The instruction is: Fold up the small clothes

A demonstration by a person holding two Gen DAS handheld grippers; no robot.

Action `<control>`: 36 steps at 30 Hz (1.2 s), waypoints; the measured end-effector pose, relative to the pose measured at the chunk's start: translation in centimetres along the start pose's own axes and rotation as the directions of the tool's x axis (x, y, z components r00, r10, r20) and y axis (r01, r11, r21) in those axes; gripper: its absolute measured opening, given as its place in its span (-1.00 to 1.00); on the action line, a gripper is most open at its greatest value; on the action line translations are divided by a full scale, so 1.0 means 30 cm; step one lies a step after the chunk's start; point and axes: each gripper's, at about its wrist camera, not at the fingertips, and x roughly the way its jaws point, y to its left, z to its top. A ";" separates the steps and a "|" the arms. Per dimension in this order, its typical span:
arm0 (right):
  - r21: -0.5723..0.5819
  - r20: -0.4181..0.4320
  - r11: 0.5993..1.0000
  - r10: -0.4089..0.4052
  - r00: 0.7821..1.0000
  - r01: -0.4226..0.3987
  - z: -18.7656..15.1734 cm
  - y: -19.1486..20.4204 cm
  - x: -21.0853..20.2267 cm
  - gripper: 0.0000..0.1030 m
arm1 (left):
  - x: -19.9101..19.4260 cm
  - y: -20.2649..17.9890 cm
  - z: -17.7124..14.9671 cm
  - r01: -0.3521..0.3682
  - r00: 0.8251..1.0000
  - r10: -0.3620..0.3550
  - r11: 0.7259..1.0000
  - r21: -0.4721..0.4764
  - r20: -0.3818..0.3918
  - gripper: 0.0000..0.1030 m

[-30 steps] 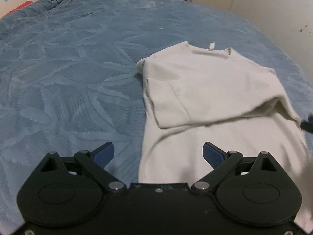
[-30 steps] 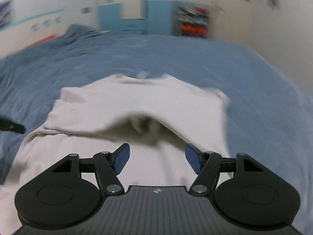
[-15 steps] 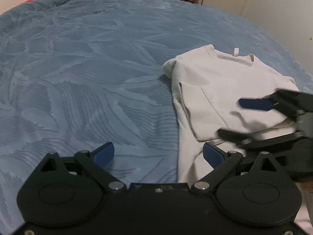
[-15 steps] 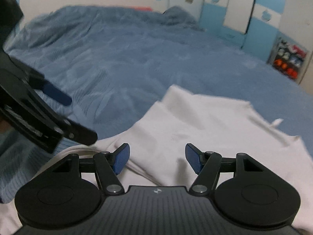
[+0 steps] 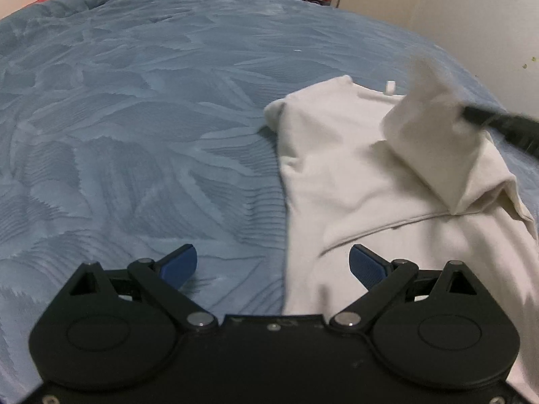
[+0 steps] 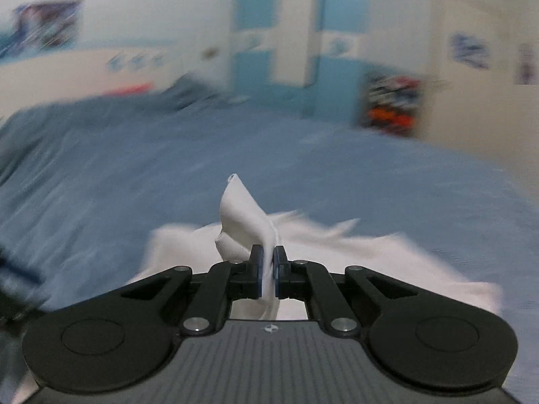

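In the left wrist view, the left gripper [image 5: 273, 266] hovers low over the blue bedspread [image 5: 134, 134], its jaws spread wide with nothing between them. The white shirt [image 5: 353, 175] lies flat on the bedspread, to the right of the view's middle, its left edge running between the 2 blue pads. One sleeve [image 5: 434, 134] is lifted off it by the right gripper [image 5: 471, 116], which reaches in from the right.

The right wrist view is blurred. The right gripper [image 6: 267, 271] has its jaws closed tight on a fold of that sleeve [image 6: 242, 222], which stands up above the pads.
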 end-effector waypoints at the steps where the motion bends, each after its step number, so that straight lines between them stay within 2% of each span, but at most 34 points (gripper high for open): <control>1: 0.015 0.019 0.998 -0.057 0.998 0.057 0.008 -0.060 -0.023 -0.88 | 0.001 -0.015 0.002 0.003 1.000 -0.003 1.000 0.008 0.000 0.92; 3: 0.034 0.040 0.988 -0.151 0.988 0.150 0.016 -0.199 -0.073 -0.88 | 0.003 -0.045 0.006 0.004 1.000 -0.004 1.000 0.022 0.003 0.92; 5: 0.064 0.048 0.966 -0.254 0.966 0.250 0.022 -0.338 -0.128 -0.88 | 0.008 -0.069 0.011 0.008 1.000 -0.009 1.000 0.030 0.004 0.92; 7: 0.090 0.063 0.929 -0.364 0.929 0.358 0.026 -0.481 -0.194 -0.88 | 0.014 -0.098 0.020 0.013 1.000 -0.013 0.999 0.038 0.003 0.92; 10: 0.138 0.087 0.848 -0.526 0.846 0.512 0.025 -0.664 -0.289 -0.88 | 0.021 -0.131 0.026 0.012 1.000 -0.012 0.998 0.060 0.010 0.92; 13: 0.209 0.084 0.765 -0.635 0.768 0.609 0.012 -0.817 -0.379 -0.89 | 0.031 -0.147 0.022 0.017 1.000 -0.017 0.998 0.060 0.003 0.92; 16: 0.242 0.057 0.658 -0.743 0.667 0.713 -0.015 -0.921 -0.424 -0.89 | 0.039 -0.162 0.018 0.017 1.000 -0.016 0.998 0.067 -0.009 0.92; 17: 0.255 0.022 0.633 -0.759 0.650 0.731 -0.028 -0.949 -0.423 -0.85 | 0.038 -0.166 0.016 0.015 1.000 -0.015 0.997 0.071 -0.011 0.92; 18: 0.268 -0.012 0.618 -0.765 0.644 0.739 -0.041 -0.958 -0.409 -0.62 | 0.039 -0.170 0.015 0.014 1.000 -0.013 0.997 0.074 -0.013 0.92; 19: 0.284 -0.040 0.600 -0.772 0.635 0.747 -0.056 -0.968 -0.403 -0.49 | 0.038 -0.173 0.015 0.013 1.000 -0.012 0.997 0.077 -0.014 0.92; 20: 0.299 -0.060 0.575 -0.785 0.617 0.761 -0.075 -0.965 -0.392 -0.19 | 0.038 -0.175 0.015 0.012 1.000 -0.011 0.997 0.080 -0.015 0.92; 21: 0.301 -0.058 0.575 -0.785 0.616 0.761 -0.090 -0.940 -0.374 0.01 | 0.038 -0.174 0.016 0.010 1.000 -0.009 0.997 0.083 -0.016 0.92; 22: 0.297 -0.045 0.599 -0.769 0.638 0.743 -0.104 -0.912 -0.357 0.02 | 0.038 -0.175 0.016 0.007 1.000 -0.005 0.996 0.086 -0.017 0.92; 23: 0.284 -0.036 0.634 -0.743 0.668 0.720 -0.116 -0.874 -0.332 0.02 | 0.038 -0.175 0.017 0.003 1.000 -0.001 0.996 0.087 -0.019 0.92; 25: 0.253 -0.041 0.716 -0.664 0.746 0.651 -0.133 -0.778 -0.269 0.02 | 0.038 -0.176 0.019 0.000 1.000 0.002 0.996 0.092 -0.022 0.92; 27: 0.205 -0.050 0.819 -0.538 0.842 0.535 -0.155 -0.655 -0.196 0.02 | 0.037 -0.174 0.019 -0.005 1.000 0.007 0.996 0.093 -0.021 0.92; 28: 0.158 -0.055 0.868 -0.469 0.882 0.471 -0.166 -0.583 -0.156 0.02 | 0.037 -0.173 0.019 -0.006 1.000 0.008 0.996 0.091 -0.022 0.92; 29: 0.105 -0.060 0.901 -0.416 0.907 0.421 -0.168 -0.521 -0.119 0.02 | 0.038 -0.173 0.020 -0.004 1.000 0.006 0.996 0.090 -0.023 0.92; 30: 0.043 -0.063 0.928 -0.368 0.928 0.371 -0.177 -0.448 -0.087 0.02 | 0.038 -0.174 0.020 -0.003 1.000 0.005 0.996 0.091 -0.024 0.92; 32: -0.074 -0.061 0.955 -0.291 0.955 0.287 -0.193 -0.320 -0.040 0.05 | 0.036 -0.175 0.020 -0.008 1.000 0.010 0.995 0.099 -0.025 0.92; 35: -0.174 -0.067 0.965 -0.211 0.975 0.197 -0.201 -0.180 0.011 0.12 | 0.039 -0.171 0.021 -0.007 1.000 0.010 0.995 0.100 -0.028 0.92; 36: -0.191 -0.077 0.965 -0.200 0.977 0.182 -0.202 -0.174 0.018 0.12 | 0.040 -0.168 0.021 -0.006 1.000 0.009 0.995 0.097 -0.029 0.92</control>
